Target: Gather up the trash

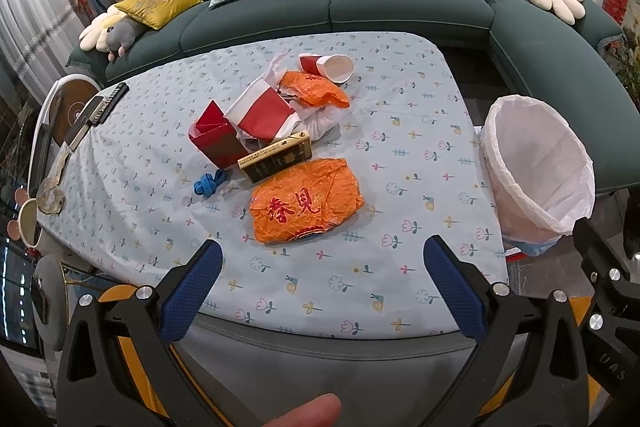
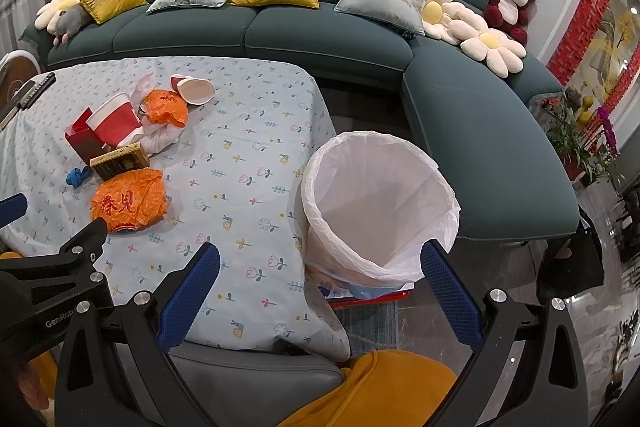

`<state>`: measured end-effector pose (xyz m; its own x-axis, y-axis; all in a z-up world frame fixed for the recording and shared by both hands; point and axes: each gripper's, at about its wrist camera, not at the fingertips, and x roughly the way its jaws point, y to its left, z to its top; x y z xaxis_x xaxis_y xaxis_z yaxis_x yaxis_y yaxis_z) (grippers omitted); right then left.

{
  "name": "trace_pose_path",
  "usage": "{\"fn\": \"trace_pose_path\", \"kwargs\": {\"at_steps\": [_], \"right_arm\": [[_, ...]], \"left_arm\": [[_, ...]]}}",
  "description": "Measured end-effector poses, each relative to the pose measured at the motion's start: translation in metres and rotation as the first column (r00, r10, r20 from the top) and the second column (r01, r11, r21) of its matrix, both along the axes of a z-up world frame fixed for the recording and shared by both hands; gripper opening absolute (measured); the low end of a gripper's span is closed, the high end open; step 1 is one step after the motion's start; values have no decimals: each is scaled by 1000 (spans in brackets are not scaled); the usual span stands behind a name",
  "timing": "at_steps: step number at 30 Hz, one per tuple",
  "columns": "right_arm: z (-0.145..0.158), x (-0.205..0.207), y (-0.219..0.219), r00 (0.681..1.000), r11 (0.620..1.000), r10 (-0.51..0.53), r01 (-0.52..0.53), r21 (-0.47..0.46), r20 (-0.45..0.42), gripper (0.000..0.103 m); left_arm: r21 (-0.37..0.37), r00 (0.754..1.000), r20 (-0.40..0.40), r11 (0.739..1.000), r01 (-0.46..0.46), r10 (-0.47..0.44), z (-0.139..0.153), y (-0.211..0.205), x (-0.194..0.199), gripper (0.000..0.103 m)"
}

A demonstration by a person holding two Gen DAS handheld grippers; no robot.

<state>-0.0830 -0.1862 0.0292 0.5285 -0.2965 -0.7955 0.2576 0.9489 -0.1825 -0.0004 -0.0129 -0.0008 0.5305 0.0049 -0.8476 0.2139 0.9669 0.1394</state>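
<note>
1. Fingertip (image 1: 308, 411) of the person, at the bottom edge of the left wrist view, behind the left tool (image 1: 322, 281).
2. Left tool: blue-padded fingers spread wide, nothing between them; it hangs over the near edge of the tabletop (image 1: 420, 147).
3. Right tool (image 2: 319, 285): likewise spread wide and empty, poised above the tabletop's near right corner and the bin (image 2: 376, 211).
4. Large orange wrapper (image 1: 306, 203) with red characters, the piece of trash nearest the left tool, lying flat on the flowered cloth.
5. Dark box with gold lettering (image 1: 276, 157), just behind the wrapper and touching it; a blue scrap (image 1: 208, 183) lies to its left.
6. Red carton (image 1: 216, 141), red-and-white bag (image 1: 264, 113) and white plastic bag (image 1: 320, 121), heaped together behind the box.
7. Small orange wrapper (image 1: 314, 89), resting on the heap.
8. Red paper cup (image 1: 326, 67), tipped on its side at the far end of the heap, mouth toward the right.
9. Bin, lined with a white bag, standing just beside the tabletop's right edge; nothing can be seen inside it.
10. Green sofa (image 2: 320, 27) beyond, carrying cushions and plush toys.
</note>
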Motion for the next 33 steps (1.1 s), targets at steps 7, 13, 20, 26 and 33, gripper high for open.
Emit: {"fn": "trace_pose_path", "kwargs": {"at_steps": [7, 13, 20, 26, 33], "right_arm": [[3, 0, -2, 1000, 1000, -5, 5, 0, 6, 96], [4, -1, -3, 1000, 1000, -7, 7, 0, 9, 96], [5, -1, -1, 1000, 1000, -10, 10, 1, 10, 96], [6, 0, -2, 1000, 1000, -14, 14, 6, 13, 96], [6, -2, -4, 1000, 1000, -18, 18, 7, 16, 96]], "left_arm": [[-4, 1000, 9, 1000, 3, -3, 2, -2, -2, 96], [-9, 999, 34, 1000, 5, -4, 5, -1, -3, 96], [-9, 999, 42, 1000, 9, -8, 7, -1, -4, 96], [-9, 999, 50, 1000, 12, -12, 8, -2, -6, 96], [-9, 998, 59, 1000, 17, -16, 9, -3, -7, 96]]}}
